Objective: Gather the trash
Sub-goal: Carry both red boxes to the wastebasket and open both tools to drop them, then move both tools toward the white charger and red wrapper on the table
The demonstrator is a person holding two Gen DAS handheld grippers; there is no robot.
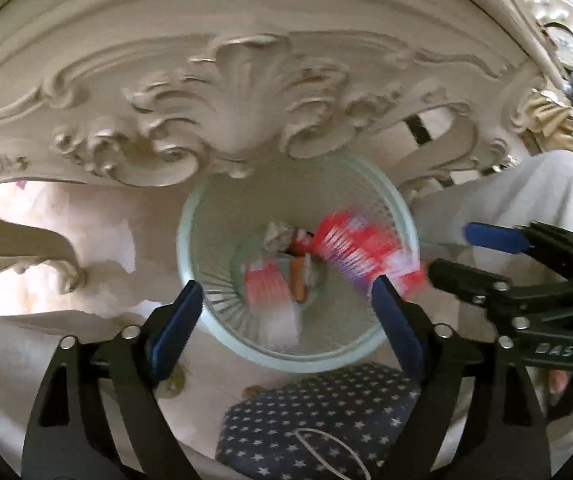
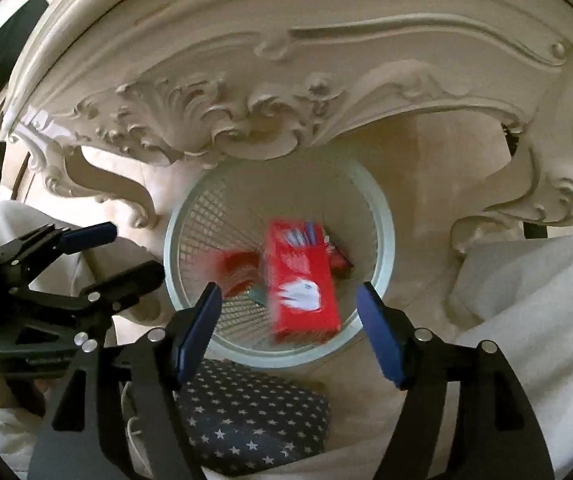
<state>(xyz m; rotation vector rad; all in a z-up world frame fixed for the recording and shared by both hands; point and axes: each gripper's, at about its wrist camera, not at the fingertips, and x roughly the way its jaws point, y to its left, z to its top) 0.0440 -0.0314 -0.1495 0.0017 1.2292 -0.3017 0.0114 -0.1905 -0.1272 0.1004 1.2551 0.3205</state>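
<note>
Nearest the cameras lies a navy cushion [image 2: 246, 412] printed with small white stars, soft and rounded, on a pale beige floor [image 2: 438, 184]; just beyond it stands a round wastebasket [image 2: 384, 216] of pale green mesh with a smooth thick rim; behind and partly over the basket runs a cream carved furniture panel [image 1: 242, 64], worked in shells and scrolls, with curved legs to either side. The left gripper [image 1: 286, 316] hangs over the basket with its blue-padded fingers spread wide and nothing between them; the right gripper [image 2: 290, 324] does the same, its jaws wide apart and empty. A red carton [image 2: 302, 276] with white glove prints, blurred, sits in the basket mouth between the right gripper's fingers, touching neither; more red and white trash [image 1: 270, 286] lies at the bottom.
</note>
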